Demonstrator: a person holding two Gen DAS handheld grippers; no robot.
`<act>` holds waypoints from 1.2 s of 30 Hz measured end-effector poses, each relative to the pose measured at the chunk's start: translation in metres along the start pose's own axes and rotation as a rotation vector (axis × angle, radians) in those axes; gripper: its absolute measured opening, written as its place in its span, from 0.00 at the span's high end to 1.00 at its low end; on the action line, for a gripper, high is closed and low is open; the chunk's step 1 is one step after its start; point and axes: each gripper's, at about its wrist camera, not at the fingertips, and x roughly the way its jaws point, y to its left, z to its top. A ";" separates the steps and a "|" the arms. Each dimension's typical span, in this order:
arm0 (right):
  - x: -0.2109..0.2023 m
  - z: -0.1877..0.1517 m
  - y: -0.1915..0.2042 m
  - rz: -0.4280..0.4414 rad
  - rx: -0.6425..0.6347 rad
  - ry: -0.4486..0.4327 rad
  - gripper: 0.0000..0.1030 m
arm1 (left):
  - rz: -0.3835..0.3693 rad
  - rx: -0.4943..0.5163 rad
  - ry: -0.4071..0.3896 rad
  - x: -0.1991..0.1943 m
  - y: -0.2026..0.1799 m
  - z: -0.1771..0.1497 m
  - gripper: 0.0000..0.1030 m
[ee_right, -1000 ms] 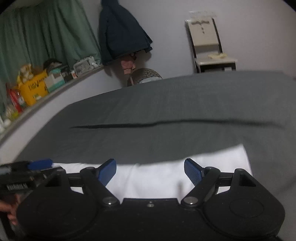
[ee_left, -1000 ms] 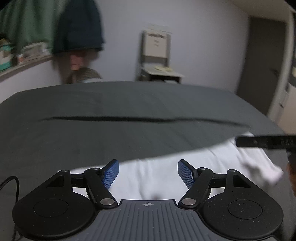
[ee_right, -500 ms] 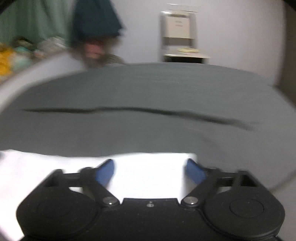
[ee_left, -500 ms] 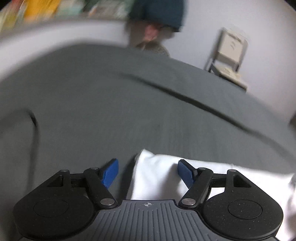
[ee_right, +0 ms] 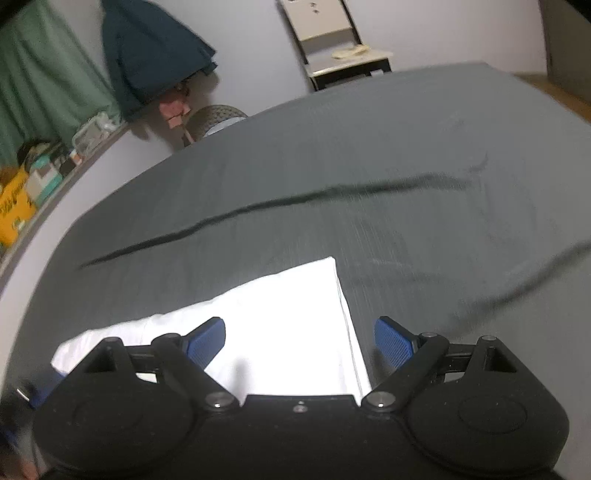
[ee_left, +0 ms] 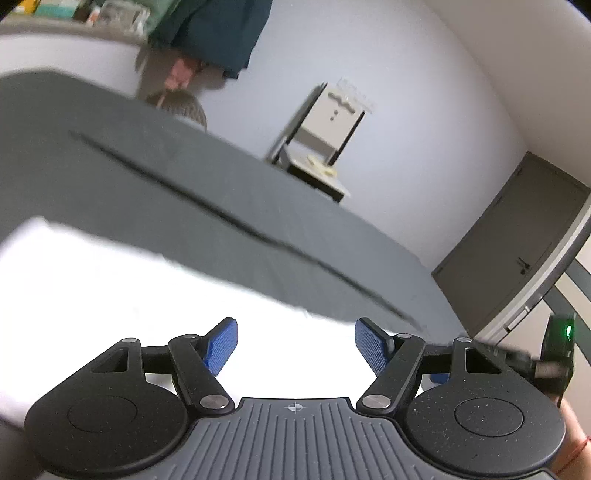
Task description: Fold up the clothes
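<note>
White garment (ee_right: pixel 280 325) lies on grey bed (ee_right: pixel 369 147); both jaws spread.

White garment (ee_right: pixel 280 325), folded flat into a band, on the grey bedsheet (ee_right: pixel 369 147).

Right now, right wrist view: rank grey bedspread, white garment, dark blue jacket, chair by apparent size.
1. Grey bedspread
2. White garment, inflated by nearness to the camera
3. Dark blue jacket
4. Chair, partly cropped, far away
</note>
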 end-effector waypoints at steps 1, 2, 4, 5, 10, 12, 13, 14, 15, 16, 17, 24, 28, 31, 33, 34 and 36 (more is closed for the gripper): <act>0.000 0.001 -0.001 0.009 0.013 -0.003 0.12 | 0.011 -0.007 -0.006 0.006 -0.003 -0.006 0.30; 0.000 0.001 -0.002 0.014 0.026 -0.008 0.11 | 0.019 -0.018 -0.016 0.015 -0.006 -0.010 0.30; 0.003 0.007 -0.006 0.014 0.039 -0.014 0.10 | 0.028 -0.013 -0.048 0.029 -0.014 -0.015 0.30; 0.004 0.008 -0.007 0.015 0.049 -0.016 0.10 | 0.033 -0.006 -0.063 0.036 -0.018 -0.015 0.30; 0.007 0.011 -0.015 0.020 0.094 -0.026 0.10 | 0.086 0.010 -0.063 0.073 -0.022 0.004 0.30; 0.009 0.012 -0.016 0.024 0.103 -0.028 0.10 | 0.096 0.010 -0.039 0.081 -0.021 0.009 0.30; 0.010 0.012 -0.017 0.023 0.106 -0.028 0.10 | 0.110 0.000 -0.005 0.086 -0.016 0.007 0.30; 0.011 0.013 -0.018 0.022 0.109 -0.028 0.10 | 0.119 -0.018 0.024 0.088 -0.010 0.004 0.30; 0.012 0.014 -0.018 0.021 0.112 -0.028 0.10 | 0.112 -0.038 0.025 0.085 -0.003 0.000 0.30; 0.013 0.014 -0.019 0.019 0.115 -0.028 0.10 | 0.096 -0.048 0.004 0.084 -0.001 -0.002 0.30; 0.012 0.015 -0.019 0.020 0.118 -0.030 0.10 | 0.089 -0.059 0.001 0.083 0.001 -0.002 0.30; 0.001 0.014 -0.016 0.040 0.097 -0.059 0.06 | 0.131 -0.048 0.042 0.059 -0.005 -0.018 0.30; 0.000 0.011 -0.017 0.037 0.100 -0.049 0.06 | 0.157 -0.014 0.042 0.041 -0.009 -0.035 0.30; -0.004 0.009 -0.018 0.045 0.098 -0.051 0.06 | 0.168 -0.053 0.071 0.020 -0.009 -0.041 0.30; -0.003 0.008 -0.017 0.037 0.088 -0.044 0.06 | 0.152 -0.069 0.065 0.011 -0.005 -0.051 0.30; -0.003 0.008 -0.017 0.035 0.087 -0.042 0.06 | 0.149 -0.074 0.069 0.005 -0.004 -0.055 0.30; -0.003 0.007 -0.017 0.046 0.088 -0.040 0.06 | 0.148 -0.084 0.089 -0.002 -0.005 -0.058 0.30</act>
